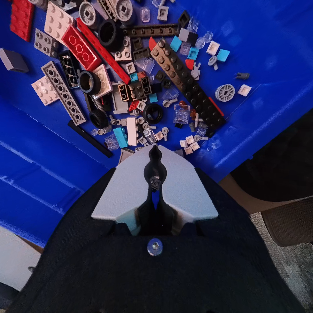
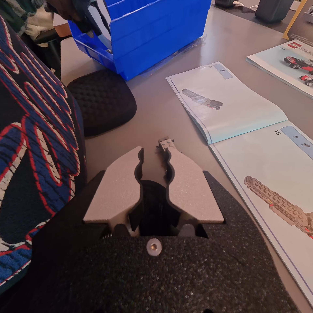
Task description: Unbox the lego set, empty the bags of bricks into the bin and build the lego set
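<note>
Left gripper (image 1: 155,149) is pinching small dark plate (image 1: 155,183) deep between pressed-together jaws, risking slipping; right gripper (image 2: 155,149) is gaping beside build (image 2: 165,143).

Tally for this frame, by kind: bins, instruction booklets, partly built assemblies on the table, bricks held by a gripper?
blue bin: 1
instruction booklets: 2
partly built lego assembly: 1
dark grey plate in the left gripper: 1
Total: 5

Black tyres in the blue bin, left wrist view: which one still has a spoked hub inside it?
The small black tyre beside the clear brick, nearest the left gripper. The other loose tyres, like the large one, show hollow centres.
</note>
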`<state>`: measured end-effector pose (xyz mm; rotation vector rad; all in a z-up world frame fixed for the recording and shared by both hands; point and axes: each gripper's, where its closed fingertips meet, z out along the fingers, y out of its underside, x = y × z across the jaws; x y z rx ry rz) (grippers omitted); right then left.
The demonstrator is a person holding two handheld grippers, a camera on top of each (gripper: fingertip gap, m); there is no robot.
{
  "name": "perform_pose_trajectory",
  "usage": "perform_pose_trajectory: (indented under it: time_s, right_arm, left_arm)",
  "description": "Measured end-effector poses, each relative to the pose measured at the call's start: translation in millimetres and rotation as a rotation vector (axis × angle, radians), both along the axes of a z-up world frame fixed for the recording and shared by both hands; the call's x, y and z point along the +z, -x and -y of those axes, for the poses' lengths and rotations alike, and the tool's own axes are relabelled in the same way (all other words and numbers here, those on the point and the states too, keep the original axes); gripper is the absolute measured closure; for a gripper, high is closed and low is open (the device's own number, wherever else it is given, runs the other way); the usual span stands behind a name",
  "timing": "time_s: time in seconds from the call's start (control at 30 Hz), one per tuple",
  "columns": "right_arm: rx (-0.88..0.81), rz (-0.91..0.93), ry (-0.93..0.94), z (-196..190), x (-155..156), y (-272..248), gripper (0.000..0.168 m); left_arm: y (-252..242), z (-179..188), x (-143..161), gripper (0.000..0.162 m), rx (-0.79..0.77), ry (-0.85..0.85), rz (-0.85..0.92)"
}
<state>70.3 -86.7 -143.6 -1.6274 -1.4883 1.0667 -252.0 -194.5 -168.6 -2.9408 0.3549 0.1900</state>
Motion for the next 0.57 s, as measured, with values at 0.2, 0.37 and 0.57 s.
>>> perform_pose_trajectory:
  time_s: [0.2, 0.37, 0.57]
  right_arm:
    - [0.000, -0.016, 0.006, 0, 2, 0, 0.144]
    - [0.000, -0.037, 0.014, -1, 5, -1, 0.144]
    - [-0.008, -0.107, 0.016, -2, 16, -3, 0.144]
  left_arm:
    - [-4, -6, 14, 0.161, -0.035, -0.028, -0.011]
    - [-17, -23, 53, 0.162, -0.097, -0.138, -0.064]
    - [-73, -64, 102, 0.162, -0.295, -0.305, -0.049]
